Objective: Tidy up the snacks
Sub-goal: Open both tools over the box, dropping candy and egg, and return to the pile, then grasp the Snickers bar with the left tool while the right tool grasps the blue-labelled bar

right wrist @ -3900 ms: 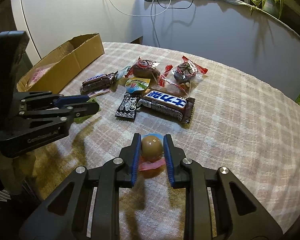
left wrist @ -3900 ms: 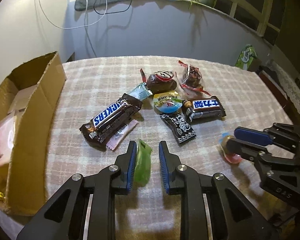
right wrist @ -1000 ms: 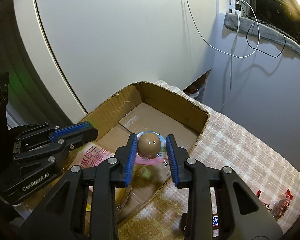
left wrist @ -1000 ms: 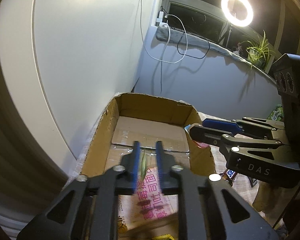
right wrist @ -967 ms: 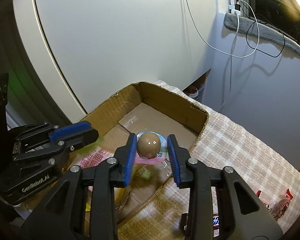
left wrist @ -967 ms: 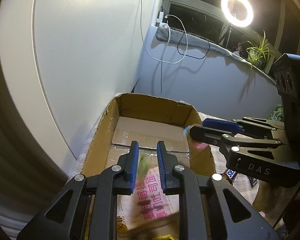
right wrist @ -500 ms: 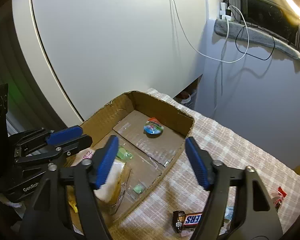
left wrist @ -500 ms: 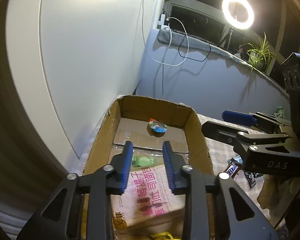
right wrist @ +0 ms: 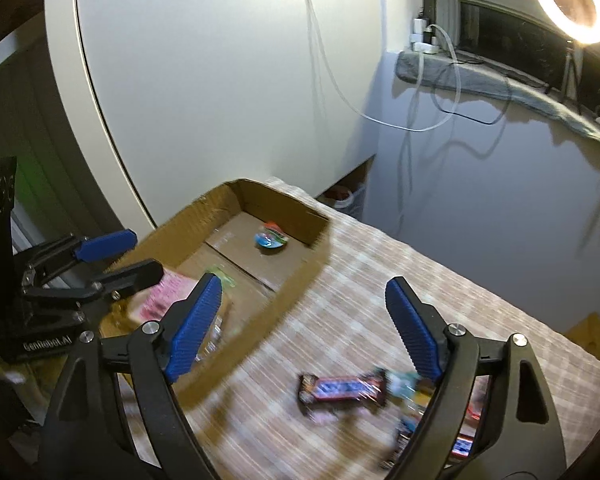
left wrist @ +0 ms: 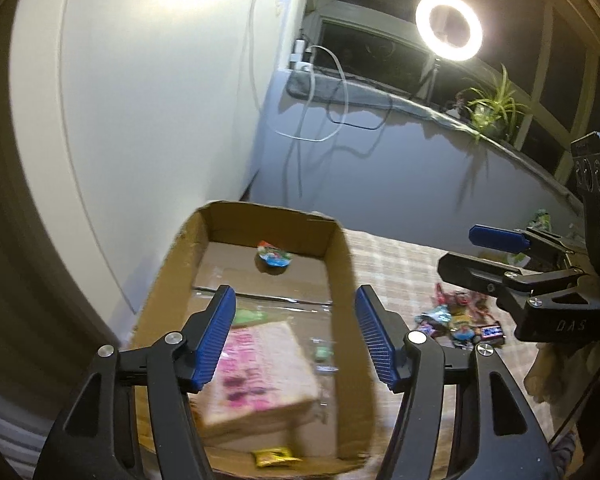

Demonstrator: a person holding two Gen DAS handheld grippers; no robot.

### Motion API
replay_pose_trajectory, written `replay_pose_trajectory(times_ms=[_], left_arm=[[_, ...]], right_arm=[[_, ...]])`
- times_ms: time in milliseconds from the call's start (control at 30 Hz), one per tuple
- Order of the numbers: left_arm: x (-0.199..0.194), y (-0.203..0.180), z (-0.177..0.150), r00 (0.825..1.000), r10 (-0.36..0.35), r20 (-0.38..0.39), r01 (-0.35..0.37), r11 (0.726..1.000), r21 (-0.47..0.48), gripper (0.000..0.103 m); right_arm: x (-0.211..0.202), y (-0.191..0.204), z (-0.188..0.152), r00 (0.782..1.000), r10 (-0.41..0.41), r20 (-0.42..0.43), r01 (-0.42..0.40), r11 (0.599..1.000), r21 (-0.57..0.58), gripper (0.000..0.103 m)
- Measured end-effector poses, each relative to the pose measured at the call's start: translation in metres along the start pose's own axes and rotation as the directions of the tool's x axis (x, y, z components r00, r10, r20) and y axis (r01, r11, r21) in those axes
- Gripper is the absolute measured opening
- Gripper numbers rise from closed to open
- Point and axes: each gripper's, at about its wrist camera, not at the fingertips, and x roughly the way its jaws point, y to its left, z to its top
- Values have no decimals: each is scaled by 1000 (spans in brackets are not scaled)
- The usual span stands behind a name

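An open cardboard box stands at the table's left end. Inside lie a round blue-lidded jelly cup near the far wall, a green candy and a pink packet. My left gripper is open and empty above the box; it also shows in the right wrist view. My right gripper is open and empty over the box's right wall and the cloth; it also shows in the left wrist view. A Snickers bar and other snacks lie on the checked cloth.
A yellow wrapper lies at the box's near end. A white wall panel rises behind the box, with hanging white cables. A ring light and a potted plant stand on the far ledge.
Both grippers opened: the green candy and the jelly cup now lie in the box. Both grippers have opened wider and pulled back, the right one swinging toward the table's snacks.
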Motion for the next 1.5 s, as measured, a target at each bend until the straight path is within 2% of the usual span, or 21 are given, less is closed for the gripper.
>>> replay_pose_trajectory(times_ms=[300,433,667,800,1100,1500], left_arm=[[7,-44,-9,997,-64,-33,65,996,56,62],[13,-66,-14,994,-92,-54,96,992,87,62],[29,-98,-23,986,-126,-108,139,983,122,62],[44,-109,-29,980,-131,-148,151,980,128,62],[81,-127,-44,968,-99,-229,139,977,163,62],[118,-130,-52,962,-42,-270,94,978,184,62]], right_arm=[[-41,-47,-37,996,-88,-5,88,996,13,87],[-58,-68,-56,995,-100,-3,100,995,18,88],[-62,-98,-83,990,-116,-76,115,993,-13,91],[-54,-109,-99,984,-92,-149,87,995,-41,91],[-26,-123,-119,970,-41,-241,18,995,-97,91],[0,-131,-124,961,-3,-277,-31,993,-117,91]])
